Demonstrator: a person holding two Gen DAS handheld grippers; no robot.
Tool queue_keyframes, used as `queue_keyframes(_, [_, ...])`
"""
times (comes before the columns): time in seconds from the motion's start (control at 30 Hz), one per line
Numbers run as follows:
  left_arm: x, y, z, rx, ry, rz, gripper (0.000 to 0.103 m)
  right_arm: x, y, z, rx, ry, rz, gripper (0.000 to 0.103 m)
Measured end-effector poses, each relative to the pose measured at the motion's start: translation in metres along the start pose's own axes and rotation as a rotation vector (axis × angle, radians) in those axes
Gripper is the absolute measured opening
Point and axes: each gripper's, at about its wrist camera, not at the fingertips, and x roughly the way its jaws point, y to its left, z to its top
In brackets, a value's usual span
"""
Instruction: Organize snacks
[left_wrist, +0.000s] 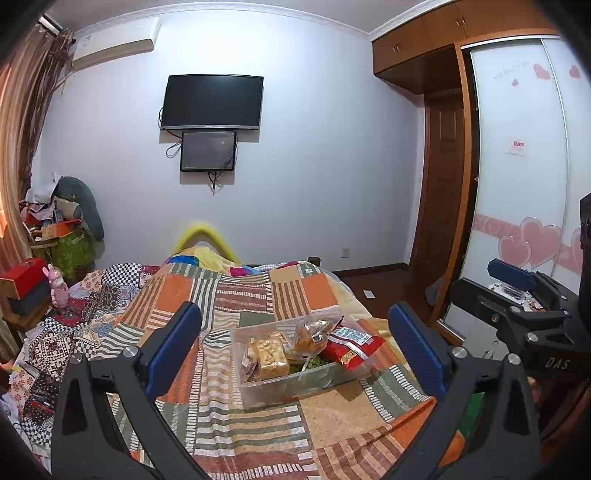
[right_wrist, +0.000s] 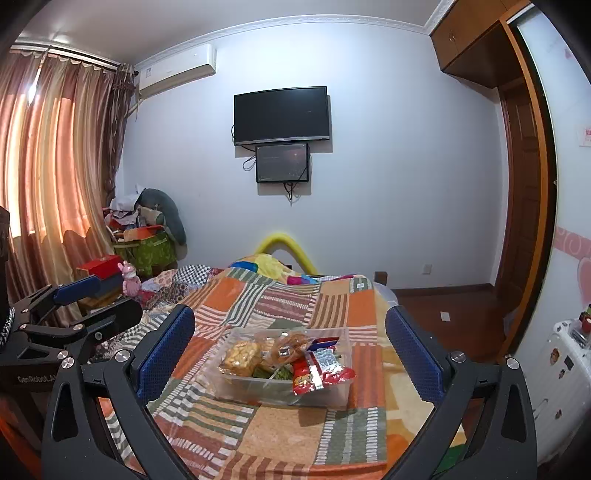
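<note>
A clear plastic bin (left_wrist: 280, 387) sits on the patchwork blanket (left_wrist: 258, 435) and holds several snack packs: a bag of golden biscuits (left_wrist: 269, 354), a clear bag of brown pastry (left_wrist: 314, 334) and a red packet (left_wrist: 351, 349) lying over its right rim. The bin (right_wrist: 273, 389), biscuits (right_wrist: 240, 356) and red packet (right_wrist: 317, 373) also show in the right wrist view. My left gripper (left_wrist: 295, 339) is open and empty, held back above the bin. My right gripper (right_wrist: 290, 339) is open and empty too. Each gripper shows at the other view's edge.
The blanket covers a bed that drops off to wood floor (right_wrist: 461, 306) on the right. A white suitcase (right_wrist: 561, 369) stands at the far right. Boxes and a pink toy (left_wrist: 57, 288) crowd the left side. A TV (left_wrist: 212, 101) hangs on the far wall.
</note>
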Motion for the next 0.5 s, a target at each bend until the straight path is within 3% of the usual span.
queue_keyframes(0.5, [0.0027,-0.0038,-0.0008,0.005,0.010,-0.017,0.103,0.0002,0.0007,0.0002,0.005,0.004,-0.014,0.103])
